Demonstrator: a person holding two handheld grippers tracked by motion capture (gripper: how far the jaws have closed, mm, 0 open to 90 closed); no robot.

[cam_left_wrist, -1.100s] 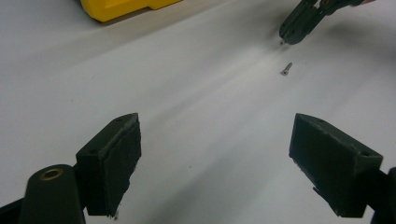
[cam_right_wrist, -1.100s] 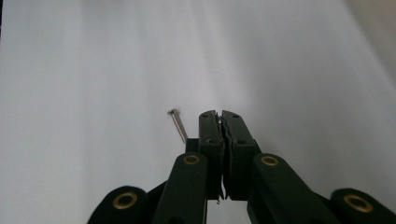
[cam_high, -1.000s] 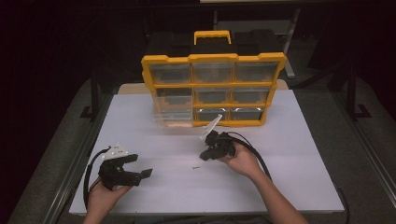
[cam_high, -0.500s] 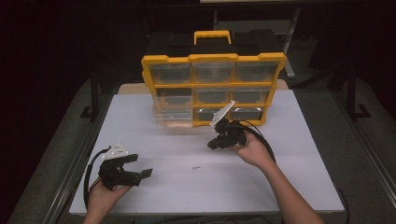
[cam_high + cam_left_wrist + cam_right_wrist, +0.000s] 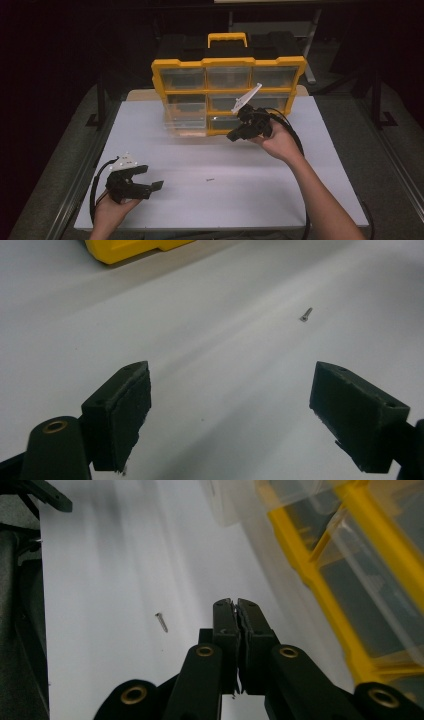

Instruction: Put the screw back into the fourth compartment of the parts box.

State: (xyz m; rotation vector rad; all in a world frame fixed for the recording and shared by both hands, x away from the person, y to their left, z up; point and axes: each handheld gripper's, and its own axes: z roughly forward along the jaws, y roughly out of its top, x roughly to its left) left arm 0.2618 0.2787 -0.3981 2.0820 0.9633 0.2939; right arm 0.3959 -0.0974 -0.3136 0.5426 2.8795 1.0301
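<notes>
Small grey metal screw (image 5: 210, 179) loose on white bench (image 5: 310, 200), centre frame. Right claw (image 5: 234, 136) pressed closed, empty, raised beside yellow clear-drawered plastic organiser (image 5: 229, 62); risk of knocking a drawer. Left claw (image 5: 156, 186) spread wide, empty, lower left.

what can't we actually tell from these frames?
- Right gripper: jaws pressed together; whether anything tiny sits between them is too small to tell in the right gripper view.
- Organizer drawers: contents unreadable, high view too dim, right gripper view blurred.
- Screw: head type too small in every view.
- Left gripper: jaws open; the organizer is cut off by the top edge of its view.
</notes>
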